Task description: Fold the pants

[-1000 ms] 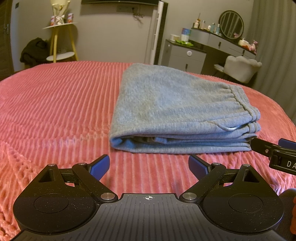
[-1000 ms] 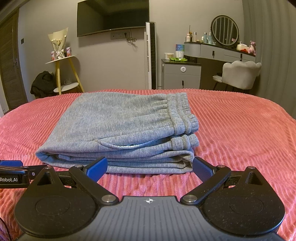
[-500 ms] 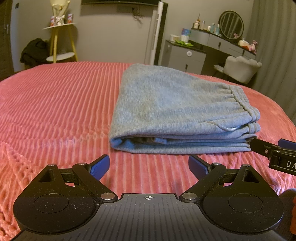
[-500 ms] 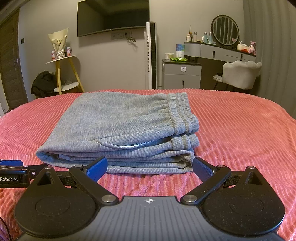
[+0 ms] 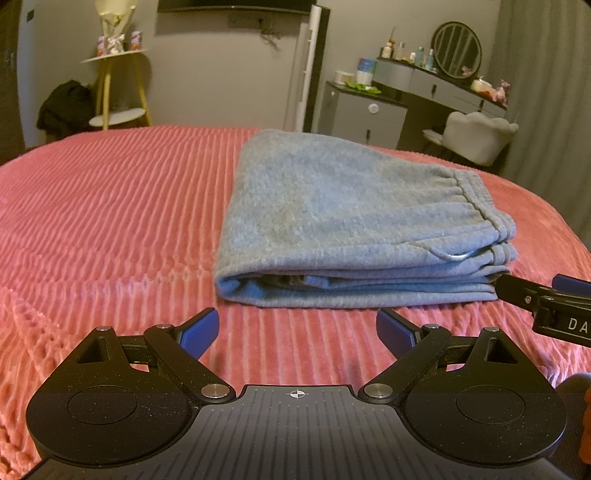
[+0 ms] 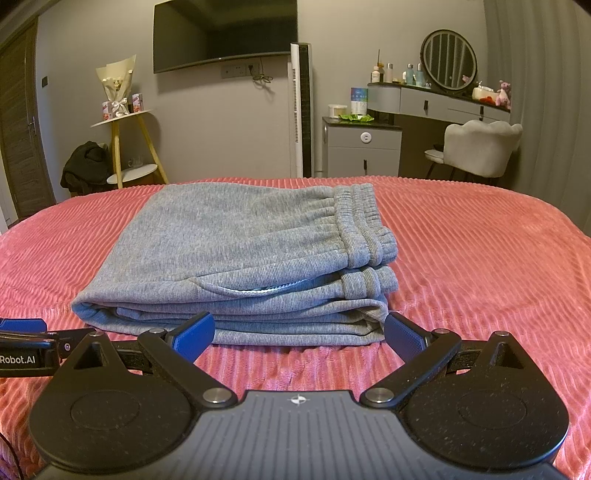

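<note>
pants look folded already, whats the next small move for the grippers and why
Probably just draw both grippers back from the bed. The grey pants lie in a compact stack on the pink bedspread, waistband on top. The left gripper and right gripper are both open and empty, just short of the near edge.

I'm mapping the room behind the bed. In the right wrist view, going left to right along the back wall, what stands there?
Door → yellow stand → TV → tower fan → grey cabinet → round mirror → white chair → curtain.
</note>
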